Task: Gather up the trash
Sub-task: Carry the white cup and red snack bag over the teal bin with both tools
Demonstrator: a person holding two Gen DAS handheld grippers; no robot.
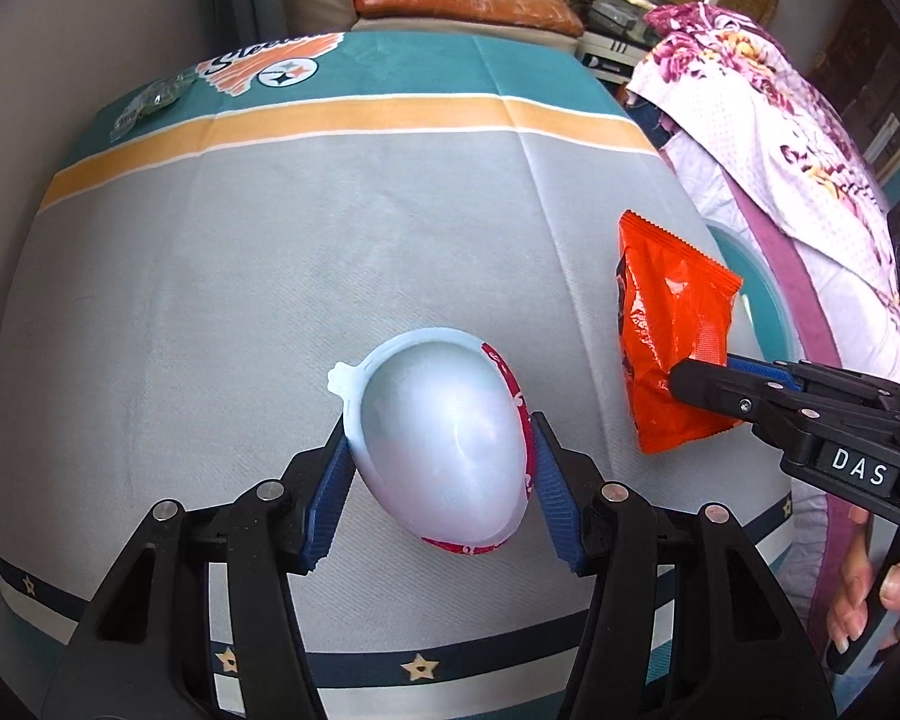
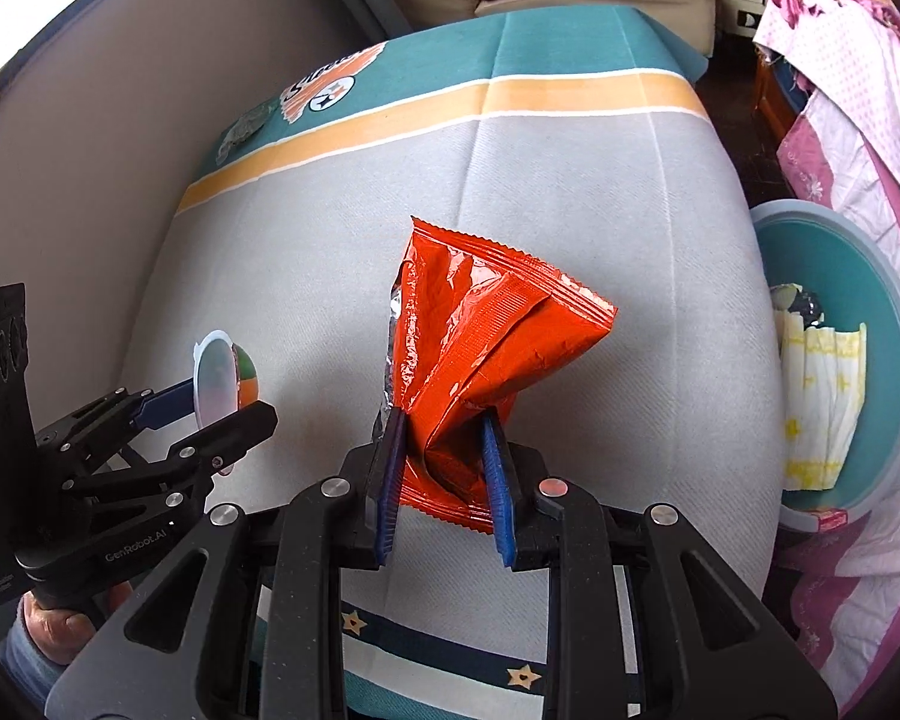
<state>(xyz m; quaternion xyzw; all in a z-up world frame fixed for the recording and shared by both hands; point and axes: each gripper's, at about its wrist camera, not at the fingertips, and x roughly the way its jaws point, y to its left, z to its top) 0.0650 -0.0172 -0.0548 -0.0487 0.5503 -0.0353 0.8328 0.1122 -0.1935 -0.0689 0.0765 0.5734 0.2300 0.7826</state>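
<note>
The left gripper (image 1: 441,456) pinches a white egg-shaped plastic cup with a red printed wrapper (image 1: 444,444) between its blue ribbed fingers (image 1: 330,498), one pad on each side of the shell, the open rim with its small tab pointing away from the camera. The cup hangs above the tabletop, which is covered by a grey cloth with an orange stripe, a teal border and a star-patterned band (image 1: 270,240).

The right gripper (image 2: 444,480) pinches a crumpled orange foil snack bag (image 2: 486,348) near its lower end, its fingers (image 2: 390,480) drawn close and squeezing the foil into folds; the bag's crimped top edge stands up and fans out above them. In the left wrist view the same bag shows to the right of the cup, well apart from it.

A round teal basin (image 2: 894,300) sits past the right edge of the tabletop, beside a pink floral fabric (image 2: 858,138); inside it lie a folded white paper with yellow print (image 2: 822,396) and a dark crumpled piece. At the far left of the cloth, near a printed logo (image 1: 288,72), rests a clear crumpled plastic wrapper (image 1: 150,102). A hand (image 1: 870,606) grips the right gripper's handle.
</note>
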